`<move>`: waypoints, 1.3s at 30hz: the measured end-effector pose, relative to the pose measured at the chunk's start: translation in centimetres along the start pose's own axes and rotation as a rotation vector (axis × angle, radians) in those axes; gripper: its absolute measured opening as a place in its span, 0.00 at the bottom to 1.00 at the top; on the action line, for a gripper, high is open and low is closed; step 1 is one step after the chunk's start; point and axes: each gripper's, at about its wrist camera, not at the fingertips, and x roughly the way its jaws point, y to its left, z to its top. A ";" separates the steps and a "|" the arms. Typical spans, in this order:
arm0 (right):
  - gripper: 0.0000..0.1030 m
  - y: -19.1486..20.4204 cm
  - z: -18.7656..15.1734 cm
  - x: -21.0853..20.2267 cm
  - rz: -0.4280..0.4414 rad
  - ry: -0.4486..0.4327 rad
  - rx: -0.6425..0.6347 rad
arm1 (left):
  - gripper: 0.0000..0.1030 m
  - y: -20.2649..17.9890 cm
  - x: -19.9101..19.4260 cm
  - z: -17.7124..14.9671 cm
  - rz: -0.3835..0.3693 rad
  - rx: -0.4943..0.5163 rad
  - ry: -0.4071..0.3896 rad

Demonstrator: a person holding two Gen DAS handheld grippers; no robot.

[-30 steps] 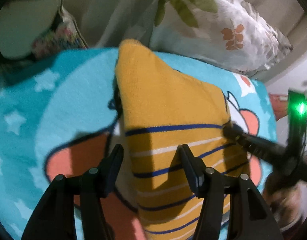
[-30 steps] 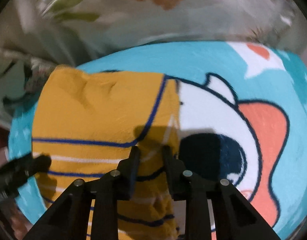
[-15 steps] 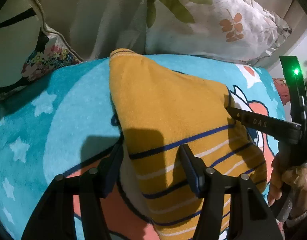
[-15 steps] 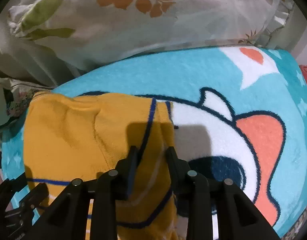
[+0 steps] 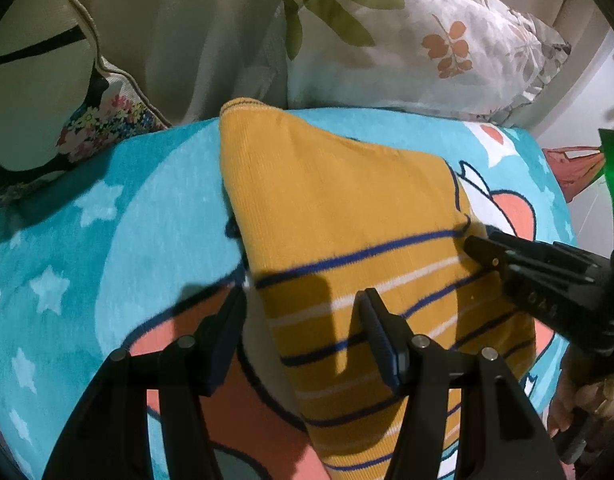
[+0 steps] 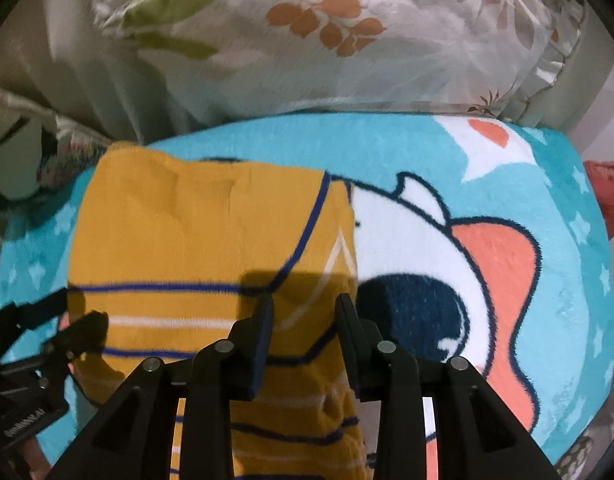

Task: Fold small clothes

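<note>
The mustard striped garment (image 5: 347,216) lies folded on the teal cartoon blanket (image 5: 107,240), just before the leaf-print pillow (image 5: 407,32). The left claw (image 5: 303,320) stands spread, straddling its near-left edge; the right claw (image 6: 303,312), partly parted, brackets its right edge without pinching. A careless pull could likely drag the soft ribbed knit, undoing the fold, since the plush fleece beneath grips unevenly.

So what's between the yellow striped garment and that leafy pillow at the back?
Only bare turquoise blanket, as the right wrist view shows: the garment stops short of the pillow.
</note>
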 end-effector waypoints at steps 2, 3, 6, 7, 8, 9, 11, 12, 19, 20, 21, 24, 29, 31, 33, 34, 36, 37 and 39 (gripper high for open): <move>0.36 0.2 -0.6 0.4 -0.009 -0.002 -0.022 | 0.56 -0.3 -0.1 -0.6 0.009 -0.006 0.003; 0.37 0.3 -0.9 0.3 -0.013 -0.005 -0.034 | 0.56 -0.3 -0.2 -0.9 0.014 -0.011 0.004; 0.40 0.1 -1.7 0.1 -0.009 -0.017 -0.058 | 0.56 -0.7 -0.5 -1.9 0.030 -0.027 0.007; 0.42 0.0 -1.9 0.0 -0.004 -0.017 -0.060 | 0.56 -0.8 -0.7 -2.3 0.031 -0.034 0.009; 0.43 -0.2 -2.0 -0.1 0.004 -0.017 -0.059 | 0.56 -0.9 -0.8 -2.7 0.032 -0.043 0.011; 0.43 -0.5 -2.3 -0.2 0.016 -0.017 -0.056 | 0.56 -1.0 -0.9 -3.1 0.037 -0.050 0.012; 0.46 -0.9 -2.7 -0.4 0.033 -0.021 -0.051 | 0.56 -1.3 -1.1 -3.9 0.047 -0.062 0.015; 0.47 -1.1 -3.1 -0.6 0.043 -0.023 -0.049 | 0.56 -1.5 -1.1 -4.3 0.050 -0.066 0.017; 0.58 -3.0 -5.4 -1.9 0.087 -0.035 -0.075 | 0.56 -3.1 -1.0 -8.1 0.059 -0.089 0.050; 0.58 -3.3 -5.8 -2.1 0.092 -0.033 -0.080 | 0.56 -3.1 -1.2 -9.1 0.054 -0.094 0.057; 0.58 -3.8 -6.2 -2.1 0.092 -0.029 -0.084 | 0.56 -3.0 -1.5 -9.9 0.051 -0.105 0.057; 0.58 -5.5 -7.4 -2.9 0.108 -0.023 -0.071 | 0.56 -1.4 -3.4 -12.3 -0.007 -0.183 0.004; 0.60 -8.4 -9.6 -4.8 0.244 -0.037 -0.001 | 0.62 1.2 -4.0 -14.7 -0.058 -0.296 -0.016; 0.60 -8.6 -10.2 -4.6 0.329 -0.016 0.011 | 0.63 1.6 -3.0 -15.0 -0.098 -0.319 -0.007; 0.60 -7.9 -10.7 -3.7 0.354 0.008 -0.003 | 0.63 1.1 -2.0 -15.2 -0.115 -0.307 0.002; 0.53 -7.5 -10.9 -3.1 0.362 0.026 -0.013 | 0.59 0.5 -1.5 -15.2 -0.132 -0.294 0.013; 0.18 -7.0 -11.5 -1.1 0.360 0.093 -0.009 | 0.15 -0.9 -1.1 -15.6 -0.181 -0.278 0.050; 0.18 -7.3 -11.8 -0.4 0.345 0.111 0.010 | 0.13 -1.8 -1.3 -15.9 -0.149 -0.250 0.057; 0.18 -8.4 -12.2 0.3 0.333 0.129 0.043 | 0.10 -2.9 -2.2 -16.6 -0.064 -0.185 0.035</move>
